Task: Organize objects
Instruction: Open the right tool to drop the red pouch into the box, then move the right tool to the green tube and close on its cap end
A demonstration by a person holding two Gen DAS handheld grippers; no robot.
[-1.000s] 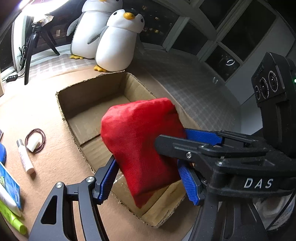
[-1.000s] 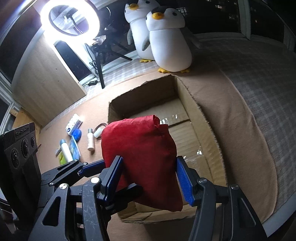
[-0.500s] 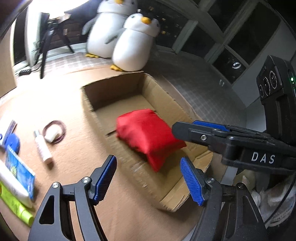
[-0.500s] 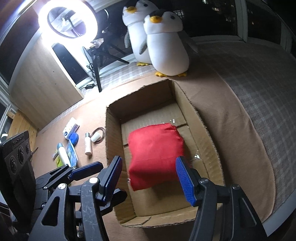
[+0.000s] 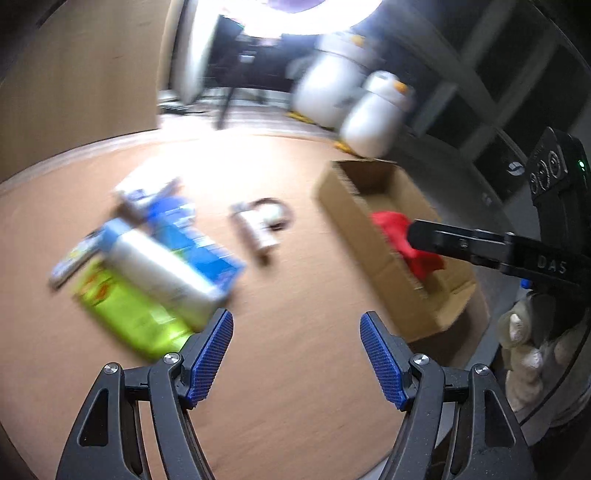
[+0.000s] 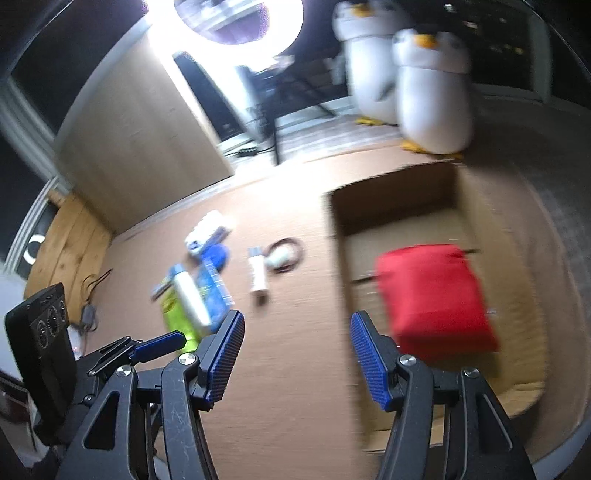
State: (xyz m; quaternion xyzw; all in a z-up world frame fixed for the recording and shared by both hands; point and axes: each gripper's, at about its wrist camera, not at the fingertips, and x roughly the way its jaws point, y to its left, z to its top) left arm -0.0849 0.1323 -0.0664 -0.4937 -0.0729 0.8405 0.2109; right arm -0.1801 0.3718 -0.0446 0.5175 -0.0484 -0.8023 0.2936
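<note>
A red cloth bag [image 6: 434,297] lies inside the open cardboard box [image 6: 463,195]; in the left wrist view the bag [image 5: 399,236] is partly hidden behind the right gripper's arm, in the box [image 5: 351,218]. My left gripper [image 5: 296,350] is open and empty above the brown mat, right of a blurred pile holding a white tube [image 5: 159,273], a green pack [image 5: 125,310] and a blue pack [image 5: 199,247]. My right gripper [image 6: 297,350] is open and empty, between that pile [image 6: 192,295] and the box.
A small white bottle [image 6: 257,275] and a dark hair band around a white lump [image 6: 284,254] lie between the pile and the box. Two plush penguins [image 6: 432,92] stand behind the box. A ring light [image 6: 236,22] on a tripod and a wooden panel [image 6: 140,140] stand at the back.
Both grippers let go of the red bag, which dropped into the box. Both have since swung left towards the pile of toiletries; both views are motion-blurred.
</note>
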